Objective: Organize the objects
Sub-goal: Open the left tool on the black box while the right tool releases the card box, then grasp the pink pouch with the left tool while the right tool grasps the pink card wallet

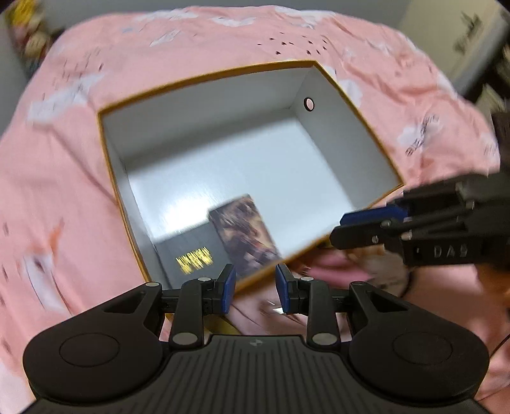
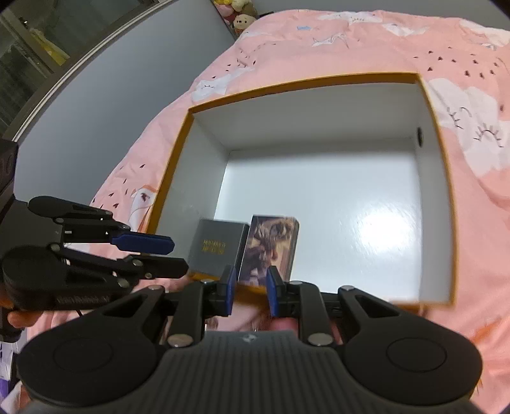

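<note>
At the far left of the right wrist view a grey wall curves up beside the bed, with soft plush toys (image 2: 239, 16) piled at its far end. Below it the left gripper (image 2: 178, 254) reaches in from the side, matte black plastic links ending in flat blue pads, its jaws apart with nothing between them. The bed is covered by a pink sheet (image 2: 334, 41), slightly rumpled cotton printed with white sleepy-eyed clouds and small dark flecks. On the sheet sits a large open cardboard box (image 2: 172, 178), square, with a mustard-yellow rim and smooth glossy white walls and floor that catch the light; a round finger hole (image 1: 308, 104) pierces its right wall. In the near left corner of the box floor lie two small rectangular packs side by side and touching: a dark grey box with gold lettering (image 2: 216, 246), too blurred to read, and just to its right a card-sized box with a brownish picture (image 2: 271, 245), possibly shrink-wrapped. The right gripper (image 2: 251, 291) hovers above the near rim, its blue pads a narrow gap apart and empty.
</note>
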### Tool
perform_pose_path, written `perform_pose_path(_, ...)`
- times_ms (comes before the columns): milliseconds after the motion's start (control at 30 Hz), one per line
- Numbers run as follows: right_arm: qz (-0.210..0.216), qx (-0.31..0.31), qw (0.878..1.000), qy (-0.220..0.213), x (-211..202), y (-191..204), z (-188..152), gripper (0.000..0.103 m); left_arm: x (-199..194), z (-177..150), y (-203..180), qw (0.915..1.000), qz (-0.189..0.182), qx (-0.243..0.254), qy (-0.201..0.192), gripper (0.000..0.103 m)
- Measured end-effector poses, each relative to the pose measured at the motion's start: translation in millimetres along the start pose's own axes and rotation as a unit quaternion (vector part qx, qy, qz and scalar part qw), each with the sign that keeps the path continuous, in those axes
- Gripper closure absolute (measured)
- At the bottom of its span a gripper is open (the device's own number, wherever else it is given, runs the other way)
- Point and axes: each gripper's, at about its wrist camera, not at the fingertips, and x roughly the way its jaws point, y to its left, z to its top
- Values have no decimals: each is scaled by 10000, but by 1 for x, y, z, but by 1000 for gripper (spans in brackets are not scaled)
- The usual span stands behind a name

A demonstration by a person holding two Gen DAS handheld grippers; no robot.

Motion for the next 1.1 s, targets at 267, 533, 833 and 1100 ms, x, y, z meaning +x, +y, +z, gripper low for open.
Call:
perform_pose_path(267,-167,-134,9997,91,-21,-2,-39,78,15,-28,15,9903,-209,-1363,196,42)
perform_pose_path(533,-396,-363,9980,330,3,2,-58,69,34,-37,28,9741,-429,-2174,444,36)
perform_pose_path(833,-550,-980,9919,590,21,12,-59,57,53,-37,25,9698,-272,-2320,699,31)
perform_pose_path(1100,-826,-1658,9785,906,41,25,-59,44,52,-37,19,9735,-131,-2194,628,46)
